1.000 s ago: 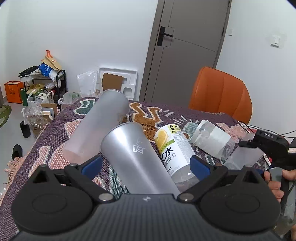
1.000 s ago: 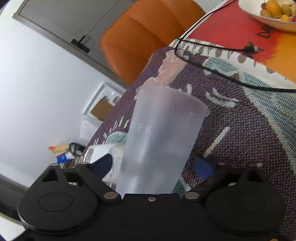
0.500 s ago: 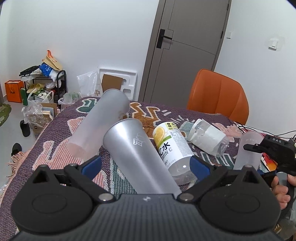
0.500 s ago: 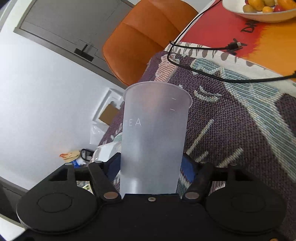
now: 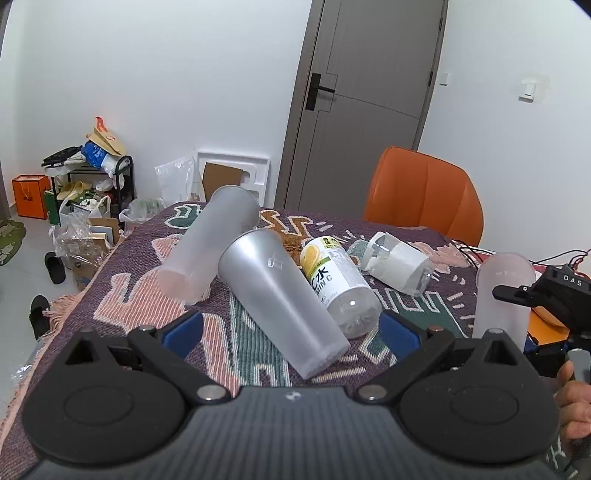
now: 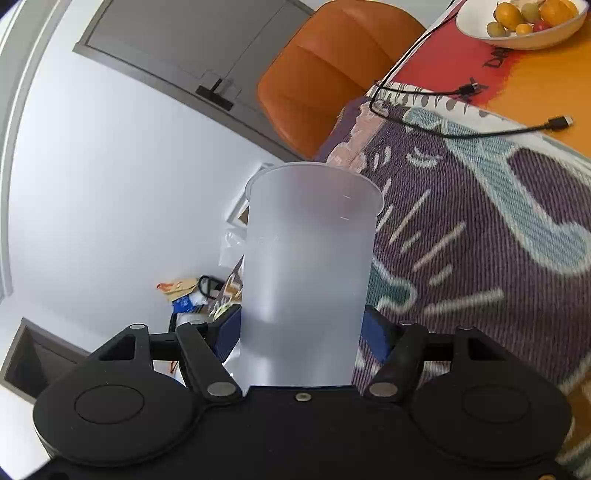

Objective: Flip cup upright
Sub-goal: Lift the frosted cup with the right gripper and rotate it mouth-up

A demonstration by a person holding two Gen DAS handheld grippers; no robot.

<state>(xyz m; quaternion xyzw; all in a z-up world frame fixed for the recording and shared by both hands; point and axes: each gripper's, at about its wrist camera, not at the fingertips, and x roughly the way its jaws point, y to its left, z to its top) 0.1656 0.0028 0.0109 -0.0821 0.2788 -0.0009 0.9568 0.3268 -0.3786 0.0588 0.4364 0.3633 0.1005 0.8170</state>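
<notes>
Surface: a table covered by a woven cloth [image 5: 413, 302], purple ground with pink, teal and cream figures, ribbed weave, fringe at its far left corner. In the right wrist view the cloth ends at a smooth orange-and-red tabletop [image 6: 535, 88], where a white bowl of fruit [image 6: 524, 26] sits; two black cables [image 6: 436, 92] trail across the cloth edge.

Room: white walls, a grey door [image 5: 365, 96] with a black handle, an orange moulded chair [image 5: 424, 195] behind the table, a cluttered black rack [image 5: 92, 173] and an orange bag [image 5: 31, 195] on the floor to the far left.

Left gripper [image 5: 291, 328]: jaws spread wide, blue pads on either side, holding nothing. Directly ahead between the pads lies a smoky translucent tapered cup [image 5: 280, 295] on its side, narrow base toward the gripper. Just ahead-left, a taller frosted cup [image 5: 210, 243] also lies on its side, touching the first. Just ahead-right, a clear plastic bottle [image 5: 338, 284] with a lemon-print label lies beside the tapered cup. Farther right, a white-wrapped clear container [image 5: 399, 262] lies tipped over.

Right gripper [image 6: 301, 332]: blue pads pressed against both sides of a frosted translucent cup [image 6: 306, 273], smooth-walled, slightly tapered, rim pointing away from the camera. In the left wrist view this same cup [image 5: 502, 295] stands out at far right, long axis vertical, rounded closed end uppermost, above the cloth; contact with the cloth cannot be told.
</notes>
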